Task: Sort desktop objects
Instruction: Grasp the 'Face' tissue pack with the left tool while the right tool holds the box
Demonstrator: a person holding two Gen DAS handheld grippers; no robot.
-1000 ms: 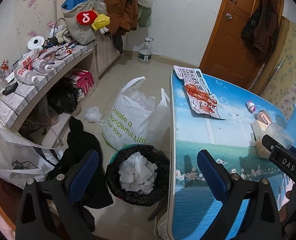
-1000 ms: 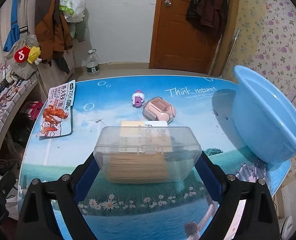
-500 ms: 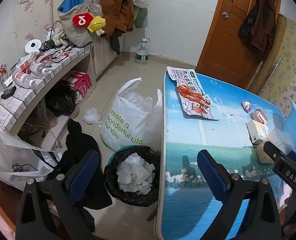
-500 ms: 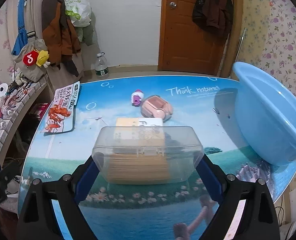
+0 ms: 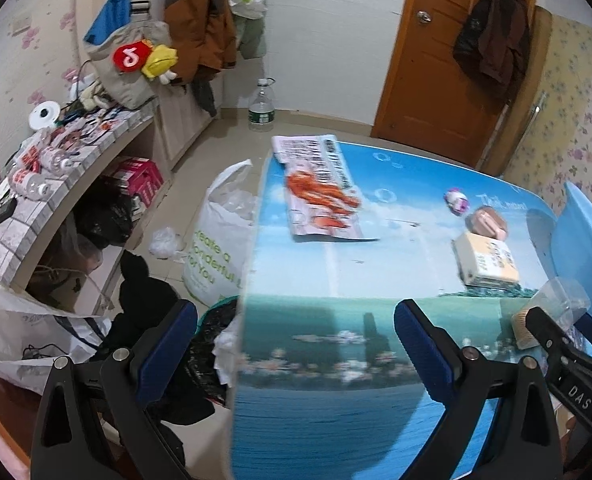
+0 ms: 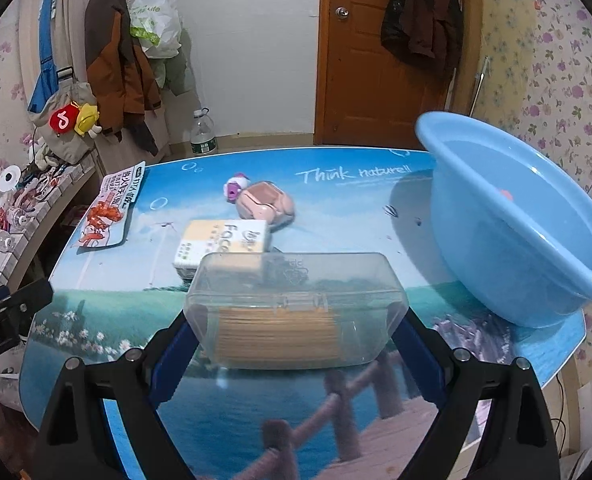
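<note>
1. Your right gripper (image 6: pixel 296 320) is closed on a clear plastic box (image 6: pixel 296 304). Its blue-padded fingers (image 6: pixel 175 356) press against the two short ends of the box.
2. The clear plastic box holds a stack of tan sticks and has a hinged lid. It sits between the jaws, above the near half of the table (image 6: pixel 376 240). Whether its base touches the tabletop cannot be told.
3. Your left gripper (image 5: pixel 296 344) is spread wide and holds nothing. It hangs over the left edge of the table, one finger above the floor side and the other above the tabletop.
4. Just beyond the clear plastic box lies a tissue pack (image 6: pixel 221 246), flat on the table.
5. Behind the tissue pack rests a pink case (image 6: pixel 265 204), with a small purple-and-white toy (image 6: pixel 235 185) just beside it on its far-left side.
6. A snack packet (image 6: pixel 109 206) printed with red crayfish lies flat near the far-left edge of the table, well apart from the other items.
7. A blue basin (image 6: pixel 516 216) stands tilted at the right side of the table, its opening facing the tabletop.
8. In the left wrist view, a bin (image 5: pixel 211 344) with a black liner stands on the floor beside the table, under your left gripper.
</note>
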